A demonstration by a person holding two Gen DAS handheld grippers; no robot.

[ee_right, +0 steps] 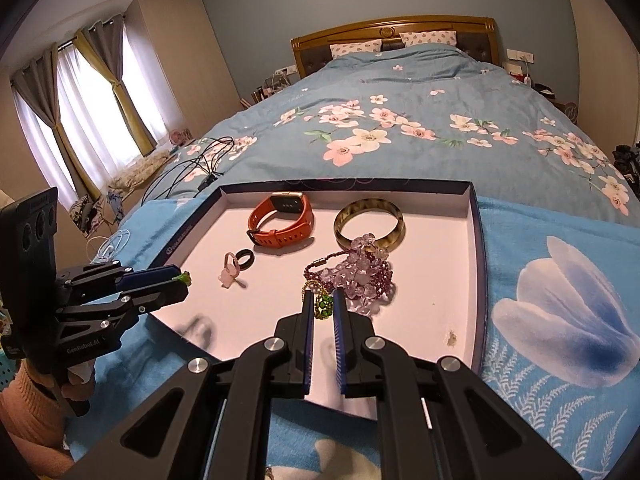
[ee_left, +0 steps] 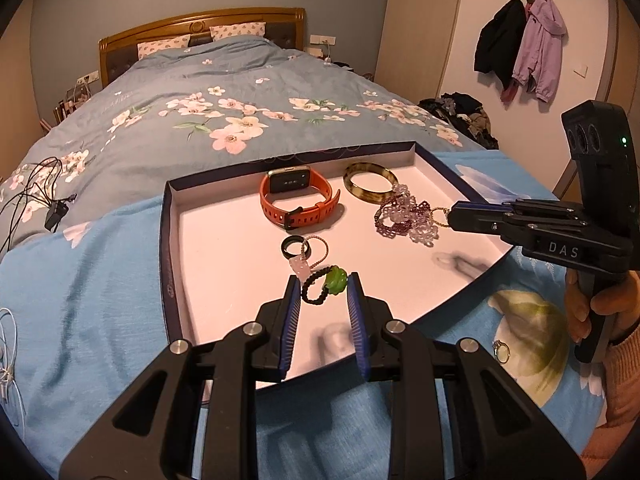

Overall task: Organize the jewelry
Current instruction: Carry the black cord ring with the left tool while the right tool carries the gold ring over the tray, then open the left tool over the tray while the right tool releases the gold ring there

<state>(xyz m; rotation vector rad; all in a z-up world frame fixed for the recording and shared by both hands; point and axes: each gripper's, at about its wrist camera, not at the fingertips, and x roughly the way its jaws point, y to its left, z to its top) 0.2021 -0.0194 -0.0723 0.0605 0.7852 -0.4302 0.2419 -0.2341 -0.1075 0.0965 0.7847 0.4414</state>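
Observation:
A shallow white tray with dark blue walls (ee_left: 168,240) (ee_right: 474,240) lies on the bed. It holds an orange watch (ee_left: 298,200) (ee_right: 280,218), a brown bangle (ee_left: 370,182) (ee_right: 368,220), purple bead strands (ee_left: 406,218) (ee_right: 360,276), a black ring (ee_left: 291,246) (ee_right: 244,258) and a pink charm ring (ee_left: 300,266) (ee_right: 228,274). My left gripper (ee_left: 323,290) (ee_right: 182,280) is open around a black beaded ring with a green stone (ee_left: 335,280). My right gripper (ee_right: 322,302) (ee_left: 450,213) is shut on a gold ring with a green stone (ee_right: 322,304).
A gold ring (ee_left: 501,350) lies on the blue blanket right of the tray. Black cables (ee_left: 36,196) (ee_right: 192,168) lie on the floral quilt at the left. The person's hand (ee_left: 600,308) holds the right gripper's handle.

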